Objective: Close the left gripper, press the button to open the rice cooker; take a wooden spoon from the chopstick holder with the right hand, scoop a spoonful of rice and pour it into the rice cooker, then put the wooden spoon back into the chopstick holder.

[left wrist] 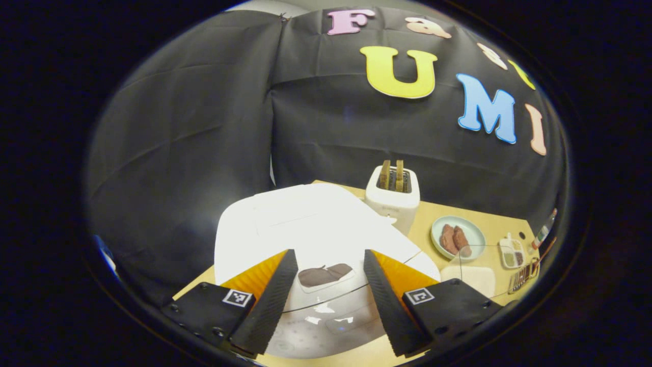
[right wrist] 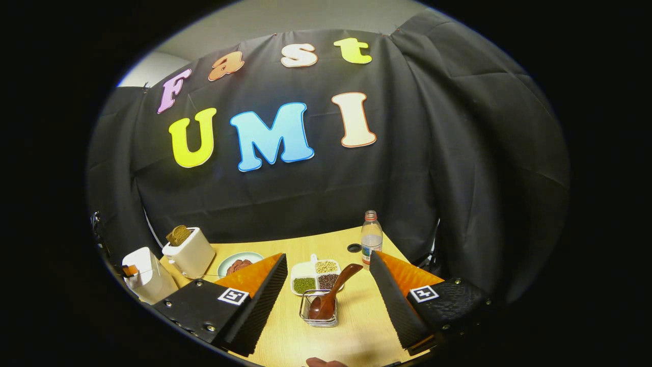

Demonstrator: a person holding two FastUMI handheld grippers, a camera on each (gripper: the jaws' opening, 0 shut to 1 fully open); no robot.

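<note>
**Both hand-held grippers open, spoon in its holder**

In the left gripper view, the left hand-held gripper [left wrist: 326,300] is spread wide and grips nothing. It hangs just above the white rice cooker [left wrist: 310,229], whose lid is down. A dark button [left wrist: 325,274] on the lid sits between the two fingers. Behind the cooker stands a white toaster [left wrist: 393,196] on the yellow tabletop [left wrist: 443,211].

In the right gripper view, the right hand-held gripper [right wrist: 328,298] is also spread wide and grips nothing. Between its fingers, farther off, the wire chopstick holder [right wrist: 319,312] stands on the tabletop. The wooden spoon [right wrist: 332,293] rests in it, bowl down, with its handle leaning up and to the right. Just behind is a white tray of beans [right wrist: 316,275].
</note>
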